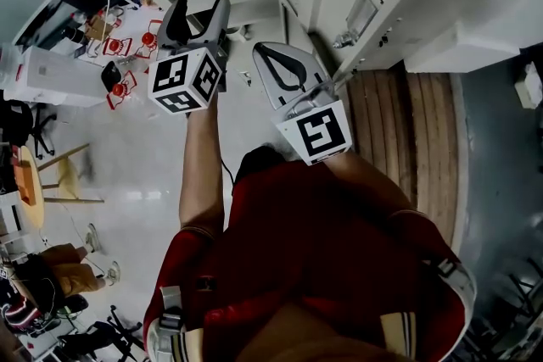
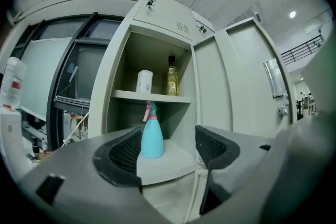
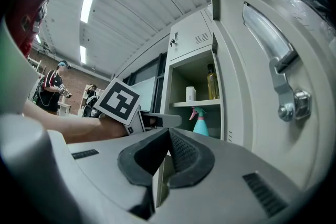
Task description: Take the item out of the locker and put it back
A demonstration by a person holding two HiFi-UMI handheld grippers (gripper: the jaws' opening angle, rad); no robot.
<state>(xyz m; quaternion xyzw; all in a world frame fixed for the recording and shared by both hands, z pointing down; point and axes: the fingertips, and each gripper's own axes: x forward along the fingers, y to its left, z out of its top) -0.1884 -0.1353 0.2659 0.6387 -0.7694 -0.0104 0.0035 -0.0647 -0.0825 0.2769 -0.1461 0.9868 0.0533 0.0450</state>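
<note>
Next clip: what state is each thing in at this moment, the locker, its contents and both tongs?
Locker door: open.
Spray bottle: upright on lower shelf, not gripped.
Yellow bottle: upright, upper shelf.
White container: upright, upper shelf.
Left tongs: open, empty.
Right tongs: shut, empty.

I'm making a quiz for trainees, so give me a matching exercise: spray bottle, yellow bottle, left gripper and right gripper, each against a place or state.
1 spray bottle
2 yellow bottle
3 left gripper
4 right gripper

A shut
B upper shelf
C open
D lower shelf

Pairs: 1-D, 2-B, 3-C, 4-A.
</note>
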